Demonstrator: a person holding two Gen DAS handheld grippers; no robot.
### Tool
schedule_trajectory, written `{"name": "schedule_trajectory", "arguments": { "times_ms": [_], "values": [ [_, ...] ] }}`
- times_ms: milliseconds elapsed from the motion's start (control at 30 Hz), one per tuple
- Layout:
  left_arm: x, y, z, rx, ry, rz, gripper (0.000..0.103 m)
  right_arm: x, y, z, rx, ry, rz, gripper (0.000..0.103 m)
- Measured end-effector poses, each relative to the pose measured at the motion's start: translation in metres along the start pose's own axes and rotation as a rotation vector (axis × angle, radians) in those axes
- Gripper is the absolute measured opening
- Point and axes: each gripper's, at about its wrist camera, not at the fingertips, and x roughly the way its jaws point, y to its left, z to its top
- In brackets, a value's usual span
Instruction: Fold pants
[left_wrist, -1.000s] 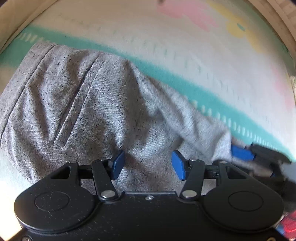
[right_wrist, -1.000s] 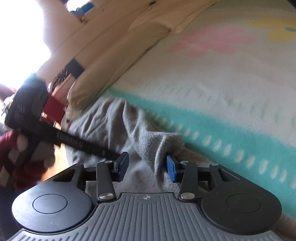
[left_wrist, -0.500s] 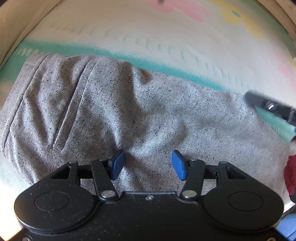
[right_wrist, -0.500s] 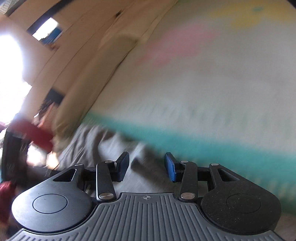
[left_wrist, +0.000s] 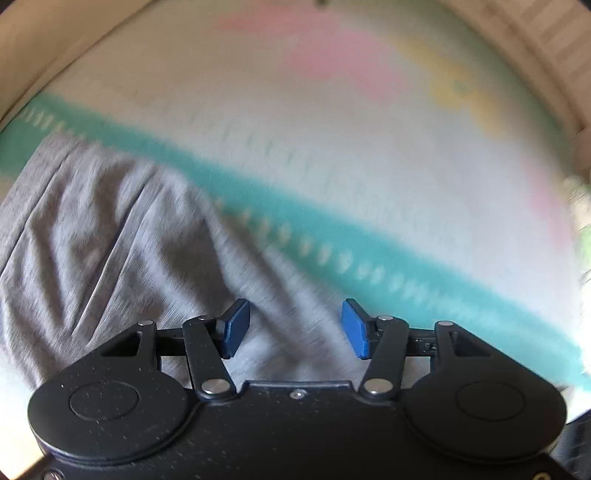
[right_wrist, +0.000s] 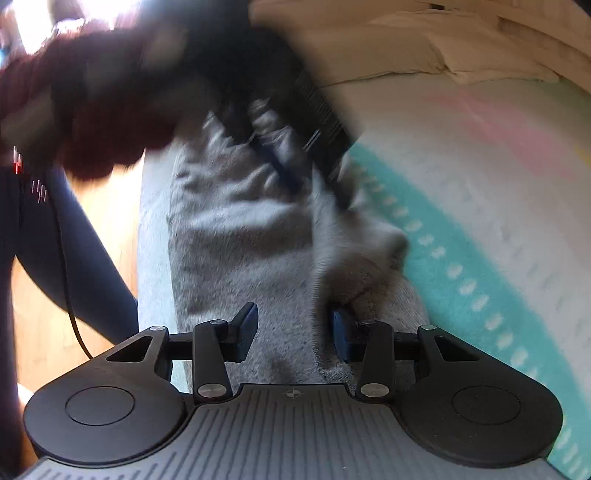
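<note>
The grey speckled pants (left_wrist: 110, 240) lie rumpled on a pastel blanket with a teal stripe (left_wrist: 369, 236). My left gripper (left_wrist: 295, 328) hovers open just above the cloth, nothing between its blue pads. In the right wrist view the pants (right_wrist: 240, 229) stretch away from me, with a raised fold (right_wrist: 369, 251) beside the right pad. My right gripper (right_wrist: 293, 330) is open low over the cloth, its pads apart and pressing on nothing. The left gripper (right_wrist: 314, 122) shows blurred at the far end of the pants, under a dark red sleeve (right_wrist: 110, 122).
Beige pillows (right_wrist: 388, 48) line the far side of the blanket (right_wrist: 498, 177). The bed edge runs along the left, with wooden floor (right_wrist: 110, 229), a person's dark trouser leg (right_wrist: 74, 251) and a thin black cable (right_wrist: 70, 295) beyond it.
The right gripper has rolled and swung round, now facing along the pants toward the left gripper. In the left view the right gripper is gone and the pants have slid toward the lower left.
</note>
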Motion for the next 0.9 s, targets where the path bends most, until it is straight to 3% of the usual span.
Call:
{"name": "schedule_trajectory", "arguments": {
  "times_ms": [67, 133, 300, 367, 467, 600, 767, 833, 900],
  "values": [
    [0.013, 0.005, -0.006, -0.029, 0.05, 0.025, 0.06, -0.008, -0.014, 0.004, 0.073, -0.04, 0.001, 0.041],
    [0.016, 0.013, -0.01, -0.051, 0.058, -0.002, 0.063, -0.012, -0.033, 0.01, 0.181, -0.086, 0.018, 0.041],
    [0.016, 0.023, -0.009, -0.109, 0.071, -0.039, 0.063, -0.006, -0.062, 0.018, 0.393, -0.145, 0.136, 0.041],
    [0.016, 0.021, -0.009, -0.102, 0.072, -0.034, 0.063, 0.003, -0.066, 0.021, 0.44, -0.126, 0.161, 0.041],
    [0.018, 0.021, -0.006, -0.089, 0.07, -0.031, 0.063, 0.019, -0.067, 0.023, 0.441, -0.075, 0.129, 0.041],
    [0.013, 0.026, 0.0, -0.095, 0.074, -0.045, 0.063, 0.035, -0.068, 0.02, 0.507, -0.026, 0.195, 0.042],
    [0.004, 0.033, 0.001, -0.114, 0.079, -0.061, 0.063, 0.042, -0.074, 0.019, 0.576, -0.048, 0.233, 0.041],
    [0.001, 0.037, 0.0, -0.121, 0.079, -0.069, 0.063, 0.039, -0.081, 0.018, 0.612, -0.079, 0.247, 0.034],
    [-0.004, 0.042, -0.001, -0.134, 0.076, -0.077, 0.063, 0.035, -0.086, 0.018, 0.623, -0.111, 0.239, 0.015]
  ]
}}
